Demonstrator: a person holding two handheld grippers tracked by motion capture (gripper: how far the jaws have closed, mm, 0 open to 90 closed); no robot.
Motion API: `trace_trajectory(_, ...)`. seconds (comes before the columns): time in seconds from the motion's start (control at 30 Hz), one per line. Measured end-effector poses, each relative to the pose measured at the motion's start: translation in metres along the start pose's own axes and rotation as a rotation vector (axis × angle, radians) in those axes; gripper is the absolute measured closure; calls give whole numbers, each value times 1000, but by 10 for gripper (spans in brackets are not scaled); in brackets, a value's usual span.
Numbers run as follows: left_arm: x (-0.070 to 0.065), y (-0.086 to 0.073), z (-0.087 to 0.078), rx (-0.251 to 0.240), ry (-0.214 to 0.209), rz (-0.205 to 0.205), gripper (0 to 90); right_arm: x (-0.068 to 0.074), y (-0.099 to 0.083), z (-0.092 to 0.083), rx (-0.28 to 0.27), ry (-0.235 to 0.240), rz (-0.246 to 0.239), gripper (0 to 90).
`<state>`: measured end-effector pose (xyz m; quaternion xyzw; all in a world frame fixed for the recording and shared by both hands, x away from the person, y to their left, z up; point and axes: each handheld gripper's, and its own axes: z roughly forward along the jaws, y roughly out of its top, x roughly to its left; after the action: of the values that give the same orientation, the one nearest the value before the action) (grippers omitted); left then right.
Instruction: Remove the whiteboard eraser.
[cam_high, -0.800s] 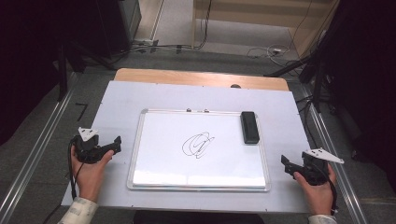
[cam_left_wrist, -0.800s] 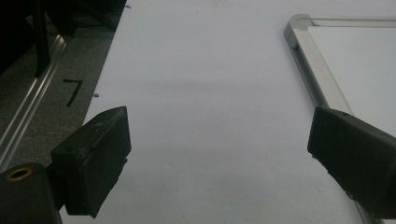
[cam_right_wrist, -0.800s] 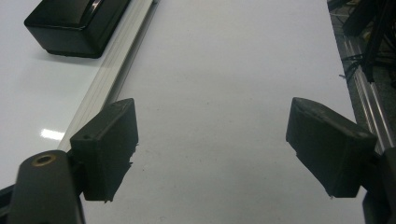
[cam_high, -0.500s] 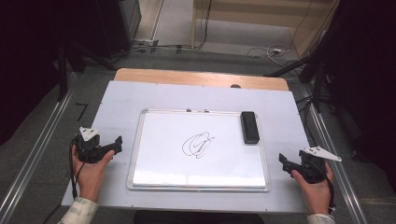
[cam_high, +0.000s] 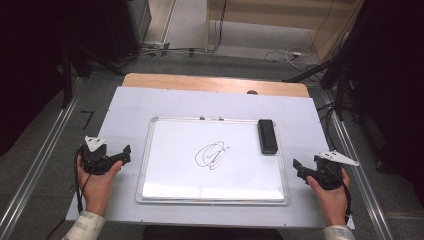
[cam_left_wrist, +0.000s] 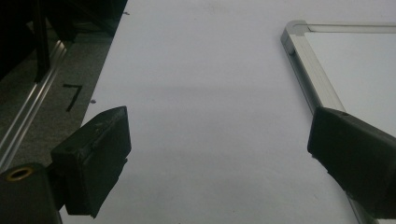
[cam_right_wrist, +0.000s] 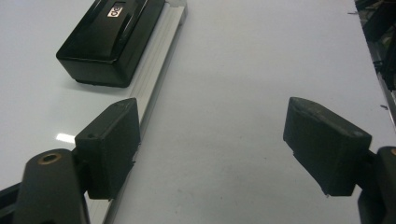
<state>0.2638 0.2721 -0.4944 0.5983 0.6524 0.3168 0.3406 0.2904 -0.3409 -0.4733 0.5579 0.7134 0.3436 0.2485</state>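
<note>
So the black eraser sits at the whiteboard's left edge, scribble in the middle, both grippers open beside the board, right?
Not quite. The high view shows the black eraser at the right edge of the whiteboard, near its top corner. The scribble and the open left gripper and right gripper are as you say.

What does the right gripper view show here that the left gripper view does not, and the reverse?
The right gripper view shows the black eraser lying on the whiteboard at its right frame edge, with the right gripper open over bare white sheet. The left gripper view shows the board's far left corner, the grey floor with a metal rail and a black tape mark. Both share open black jaws holding nothing, the white table sheet and an aluminium frame edge.
</note>
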Motion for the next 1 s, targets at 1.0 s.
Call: trace_trajectory(1.0,1,0,-1,2,-1,3,68,44,46,51,1,20,-32,184)
